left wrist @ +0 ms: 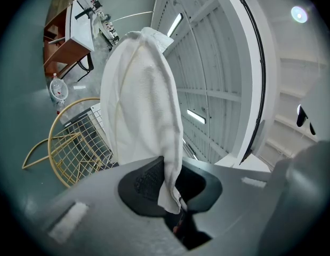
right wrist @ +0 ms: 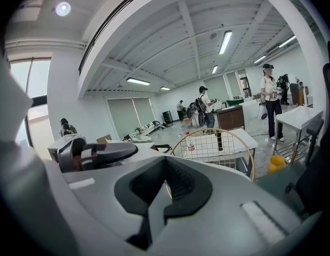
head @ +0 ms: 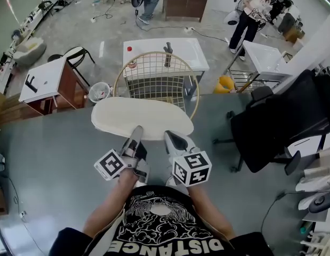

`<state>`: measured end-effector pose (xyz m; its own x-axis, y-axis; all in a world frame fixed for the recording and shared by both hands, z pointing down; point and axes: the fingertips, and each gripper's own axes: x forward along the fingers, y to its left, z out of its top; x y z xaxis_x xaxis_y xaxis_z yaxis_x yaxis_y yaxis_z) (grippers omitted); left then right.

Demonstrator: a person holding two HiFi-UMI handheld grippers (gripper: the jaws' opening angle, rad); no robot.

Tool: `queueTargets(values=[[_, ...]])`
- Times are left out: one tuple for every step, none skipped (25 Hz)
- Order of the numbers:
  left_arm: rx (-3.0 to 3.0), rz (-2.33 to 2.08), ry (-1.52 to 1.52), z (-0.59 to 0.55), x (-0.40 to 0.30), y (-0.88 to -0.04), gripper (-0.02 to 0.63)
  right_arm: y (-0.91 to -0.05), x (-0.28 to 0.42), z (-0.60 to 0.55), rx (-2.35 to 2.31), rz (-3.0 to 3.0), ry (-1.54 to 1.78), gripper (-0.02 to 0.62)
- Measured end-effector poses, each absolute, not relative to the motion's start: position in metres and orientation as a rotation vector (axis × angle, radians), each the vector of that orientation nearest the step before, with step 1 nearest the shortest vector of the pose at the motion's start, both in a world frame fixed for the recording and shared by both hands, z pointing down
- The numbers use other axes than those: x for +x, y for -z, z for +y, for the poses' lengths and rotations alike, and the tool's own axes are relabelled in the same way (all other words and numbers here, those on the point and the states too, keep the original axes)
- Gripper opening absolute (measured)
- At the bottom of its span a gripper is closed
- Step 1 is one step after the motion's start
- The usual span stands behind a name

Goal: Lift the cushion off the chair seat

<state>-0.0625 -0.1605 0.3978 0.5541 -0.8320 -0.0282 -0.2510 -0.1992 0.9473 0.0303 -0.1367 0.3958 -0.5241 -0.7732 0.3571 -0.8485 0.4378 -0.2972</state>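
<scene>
A white oval cushion point(head: 138, 116) hangs level just in front of the gold wire chair point(head: 154, 73), clear of its seat. My left gripper point(head: 137, 135) is shut on the cushion's near edge. In the left gripper view the white fabric point(left wrist: 141, 105) runs down between the dark pads point(left wrist: 149, 180) of the gripper point(left wrist: 167, 183), with the chair point(left wrist: 69, 148) behind. My right gripper point(head: 171, 136) sits at the same edge, a little to the right. In the right gripper view its jaws point(right wrist: 166, 188) are closed on a thin pale sliver of the cushion's rim, and the left gripper point(right wrist: 101, 152) shows beside it.
A white table point(head: 180, 49) stands right behind the chair. A black office chair point(head: 282, 121) is at the right, a wooden desk point(head: 47, 81) and a small bin point(head: 99, 92) at the left. People point(head: 250, 15) stand at the far end of the room.
</scene>
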Motion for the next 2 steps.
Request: queueTargets(values=[[1.736,-0.908,0.687,-0.1600,-0.0627,-0.3979,0.041,-0.3957,0.0305,-0.1360,1.432,-2.517,-0.668,0.000],[1.738,-0.911,0.685,-0.1594,-0.0628,-0.3980,0.041,-0.3957,0.0306,-0.1353,1.431,-2.517,-0.668,0.000]])
